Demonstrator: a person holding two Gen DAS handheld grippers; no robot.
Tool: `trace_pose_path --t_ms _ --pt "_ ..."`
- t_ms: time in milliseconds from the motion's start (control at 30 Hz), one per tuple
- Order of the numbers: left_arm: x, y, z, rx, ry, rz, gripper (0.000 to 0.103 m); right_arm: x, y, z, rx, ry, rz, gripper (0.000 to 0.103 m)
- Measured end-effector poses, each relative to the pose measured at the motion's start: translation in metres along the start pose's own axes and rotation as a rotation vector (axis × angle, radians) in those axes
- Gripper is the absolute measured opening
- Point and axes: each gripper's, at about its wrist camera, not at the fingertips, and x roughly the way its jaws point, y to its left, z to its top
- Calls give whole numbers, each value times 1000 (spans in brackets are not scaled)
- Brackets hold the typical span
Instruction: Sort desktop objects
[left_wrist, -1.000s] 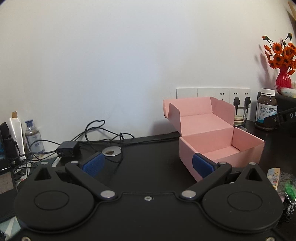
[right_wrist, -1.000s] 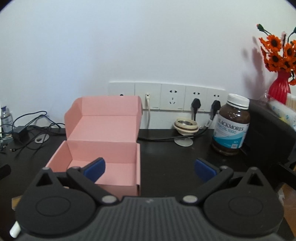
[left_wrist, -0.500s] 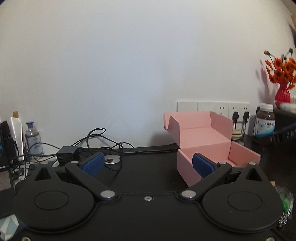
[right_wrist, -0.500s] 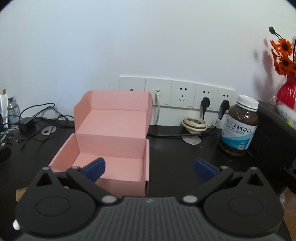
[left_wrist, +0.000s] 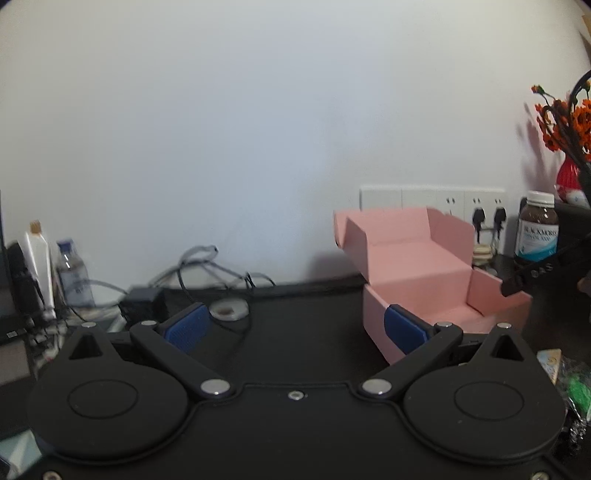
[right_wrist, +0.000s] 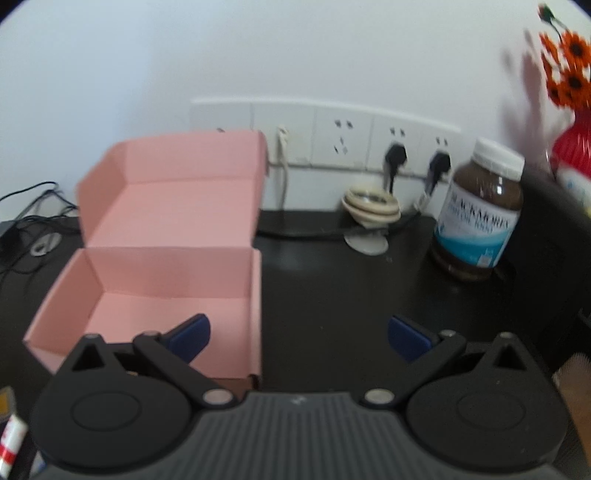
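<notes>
An open pink cardboard box (left_wrist: 436, 280) (right_wrist: 159, 266) with its lid up stands empty on the black desk. My left gripper (left_wrist: 295, 328) is open and holds nothing; its right pad sits in front of the box's near left corner. My right gripper (right_wrist: 299, 338) is open and empty, hovering over the box's front right corner, its left pad above the box floor. A brown Blackmores supplement bottle (right_wrist: 480, 210) (left_wrist: 537, 229) stands to the right of the box. Small packets (left_wrist: 569, 376) lie at the left wrist view's right edge.
Wall sockets (right_wrist: 332, 136) with plugs run behind the box. A beige tape-like roll (right_wrist: 371, 205) sits by them. A red vase of orange flowers (right_wrist: 570, 144) stands on a dark case at right. Cables, an adapter (left_wrist: 142, 304), a small bottle (left_wrist: 72, 273) and a tube crowd the left.
The right gripper has moved forward and nearer the pink box and bottle, which look larger. The left gripper has pulled back a little; the box looks smaller. Both stay open.
</notes>
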Motion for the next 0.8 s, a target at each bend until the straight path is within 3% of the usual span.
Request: trace_pose_path --t_ms 167,800 --pt "0 -8 -3 54 -8 12 103 17 -4 -4 46 60 -20 102" --pt "4 -14 -10 93 8 -19 103 4 -5 -14 81 66 1 102"
